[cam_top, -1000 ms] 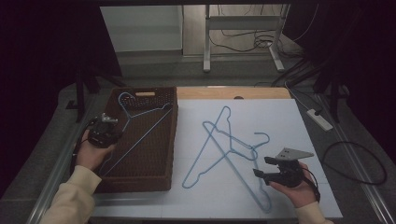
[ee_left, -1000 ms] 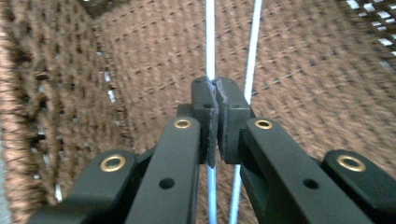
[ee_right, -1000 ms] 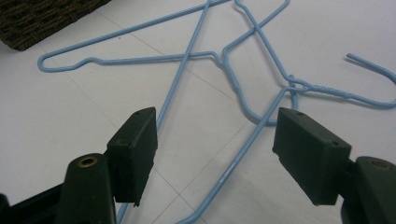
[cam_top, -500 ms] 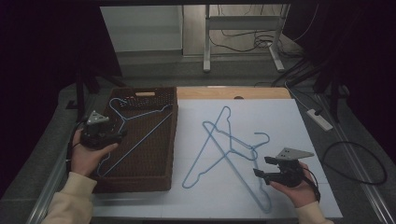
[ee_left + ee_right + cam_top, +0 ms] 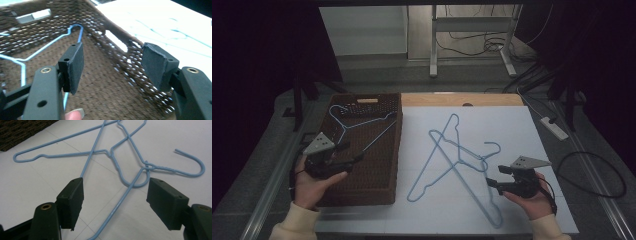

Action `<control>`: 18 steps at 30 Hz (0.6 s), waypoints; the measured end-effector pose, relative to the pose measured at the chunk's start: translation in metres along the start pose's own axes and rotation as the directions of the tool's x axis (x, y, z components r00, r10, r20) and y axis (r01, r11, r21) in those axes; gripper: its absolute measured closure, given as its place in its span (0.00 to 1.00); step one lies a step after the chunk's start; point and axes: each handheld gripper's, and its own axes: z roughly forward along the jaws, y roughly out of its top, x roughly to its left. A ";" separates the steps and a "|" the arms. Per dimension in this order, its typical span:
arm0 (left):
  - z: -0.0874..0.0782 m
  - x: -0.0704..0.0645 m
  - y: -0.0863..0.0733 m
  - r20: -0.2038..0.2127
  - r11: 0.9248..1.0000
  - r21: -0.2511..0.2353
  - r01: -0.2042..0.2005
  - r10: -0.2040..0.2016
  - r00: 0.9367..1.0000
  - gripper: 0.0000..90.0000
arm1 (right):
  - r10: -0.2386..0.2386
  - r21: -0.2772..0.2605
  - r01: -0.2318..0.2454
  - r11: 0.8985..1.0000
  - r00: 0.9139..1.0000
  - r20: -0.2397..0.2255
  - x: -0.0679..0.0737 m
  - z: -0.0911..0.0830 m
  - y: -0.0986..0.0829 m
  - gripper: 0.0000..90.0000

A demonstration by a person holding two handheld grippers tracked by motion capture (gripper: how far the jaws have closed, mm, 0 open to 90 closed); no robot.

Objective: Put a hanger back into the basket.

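two blue wire hangers lie crossed on the white table top, their long wires running from 11 o'clock to 5 o'clock and from 1 o'clock to 7 o'clock; one hook points to 12 o'clock, the other curls toward 3 o'clock. in the right gripper view the crossed wires lie just ahead of the jaws. the right gripper, at 5 o'clock on the table, has its jaws spread wide with nothing between them, a wire passing beneath. the left gripper hangs over the brown woven basket at 9 o'clock, jaws also wide apart and empty. inside the basket lies a third blue hanger, its hook toward 11 o'clock. beyond the table, a dim floor with cables and metal table legs.
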 end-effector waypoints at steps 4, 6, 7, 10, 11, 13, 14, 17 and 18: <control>0.004 -0.014 -0.005 0.048 1.000 -0.008 -0.006 0.006 0.999 0.39 | 0.000 -0.006 0.000 1.000 1.000 0.006 0.000 -0.002 0.000 0.34; 0.006 -0.020 -0.007 0.060 1.000 -0.007 -0.018 0.019 0.998 0.39 | 0.000 -0.007 0.000 1.000 1.000 0.012 0.000 -0.003 0.000 0.34; 0.006 -0.023 -0.008 0.068 1.000 -0.008 -0.020 0.021 0.997 0.38 | -0.002 -0.008 0.002 1.000 1.000 0.017 0.000 -0.004 0.000 0.34; 0.009 -0.028 -0.010 0.087 1.000 -0.011 -0.022 0.022 0.996 0.38 | -0.004 -0.002 0.004 1.000 1.000 0.021 0.001 -0.003 -0.001 0.34; 0.010 -0.029 -0.011 0.086 1.000 -0.008 -0.024 0.025 0.996 0.38 | -0.007 0.001 0.007 1.000 1.000 0.022 0.002 -0.003 -0.002 0.34; 0.012 -0.032 -0.013 0.091 1.000 -0.007 -0.026 0.026 0.995 0.38 | -0.014 0.009 0.014 1.000 1.000 0.026 0.003 -0.002 -0.002 0.34; 0.012 -0.034 -0.015 0.094 1.000 -0.007 -0.027 0.027 0.995 0.38 | -0.019 0.013 0.018 1.000 0.999 0.032 0.004 -0.002 -0.002 0.34; 0.013 -0.039 -0.017 0.095 0.999 -0.007 -0.036 0.037 0.995 0.38 | -0.030 0.020 0.029 0.999 0.999 0.037 0.006 -0.002 -0.004 0.34; 0.013 -0.040 -0.017 0.095 0.999 -0.010 -0.037 0.037 0.995 0.38 | -0.029 0.022 0.028 0.999 0.999 0.040 0.005 -0.003 -0.004 0.34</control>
